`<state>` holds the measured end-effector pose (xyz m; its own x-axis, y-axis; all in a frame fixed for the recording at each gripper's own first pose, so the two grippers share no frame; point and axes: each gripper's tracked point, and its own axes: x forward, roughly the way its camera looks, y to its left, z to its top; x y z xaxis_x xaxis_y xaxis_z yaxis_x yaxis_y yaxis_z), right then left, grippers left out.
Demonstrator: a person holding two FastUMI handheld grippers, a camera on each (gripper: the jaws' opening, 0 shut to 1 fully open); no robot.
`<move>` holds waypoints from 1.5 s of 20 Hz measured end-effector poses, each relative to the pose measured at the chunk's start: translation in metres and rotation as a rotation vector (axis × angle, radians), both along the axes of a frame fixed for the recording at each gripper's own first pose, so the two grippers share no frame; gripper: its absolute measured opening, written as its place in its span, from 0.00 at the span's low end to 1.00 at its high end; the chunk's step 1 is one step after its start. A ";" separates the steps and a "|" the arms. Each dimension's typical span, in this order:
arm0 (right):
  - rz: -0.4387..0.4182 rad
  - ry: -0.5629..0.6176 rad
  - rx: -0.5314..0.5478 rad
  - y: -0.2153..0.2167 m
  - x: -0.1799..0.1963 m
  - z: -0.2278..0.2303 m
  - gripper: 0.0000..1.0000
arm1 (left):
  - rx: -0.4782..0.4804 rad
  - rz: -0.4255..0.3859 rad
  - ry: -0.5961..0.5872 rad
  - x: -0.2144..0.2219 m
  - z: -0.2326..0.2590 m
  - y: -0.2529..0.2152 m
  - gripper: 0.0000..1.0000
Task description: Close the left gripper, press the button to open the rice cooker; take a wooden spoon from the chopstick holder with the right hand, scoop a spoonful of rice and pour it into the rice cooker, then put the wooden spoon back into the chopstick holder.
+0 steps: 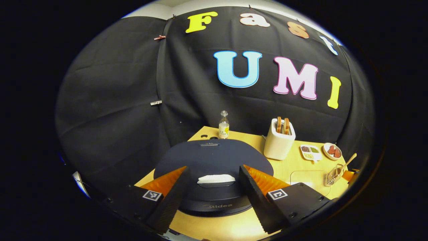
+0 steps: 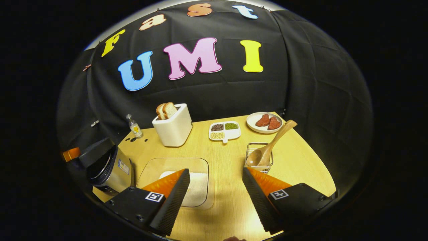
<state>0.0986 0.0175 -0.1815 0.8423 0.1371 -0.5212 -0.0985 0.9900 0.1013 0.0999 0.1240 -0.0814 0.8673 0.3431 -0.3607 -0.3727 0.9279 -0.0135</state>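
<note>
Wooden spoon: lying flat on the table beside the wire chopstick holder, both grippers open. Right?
Not quite. The right gripper view shows the wooden spoon standing in the wire chopstick holder, bowl down and handle leaning out, not flat on the table. Both the left gripper and right gripper are open.

Tabletop (image 2: 227,160): pale wood-grain laminate, smooth, slight sheen. Rice cooker (image 1: 214,160): matt dark plastic lid, brushed-metal side. Wooden spoon (image 2: 267,147): smooth wood, in wire-metal chopstick holder (image 2: 249,151). Toaster (image 2: 174,129): matt white plastic. Rice box (image 2: 177,167): clear plastic.
</note>
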 end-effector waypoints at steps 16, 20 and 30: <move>0.060 -0.039 0.055 -0.047 -0.007 0.017 0.99 | 0.018 -0.013 0.013 -0.004 -0.042 -0.007 1.00; 0.096 -0.125 0.032 -0.060 0.004 0.038 0.98 | 0.053 0.012 -0.136 -0.012 0.019 -0.032 0.95; 0.025 -0.371 0.005 -0.060 -0.060 0.145 0.99 | 0.123 -0.294 -0.423 -0.067 0.128 -0.151 0.95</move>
<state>0.0385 -0.0420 -0.0362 0.9703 0.1613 -0.1802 -0.1531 0.9865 0.0588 0.0328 -0.0270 0.0464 0.9943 0.0810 0.0690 -0.0819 0.9966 0.0096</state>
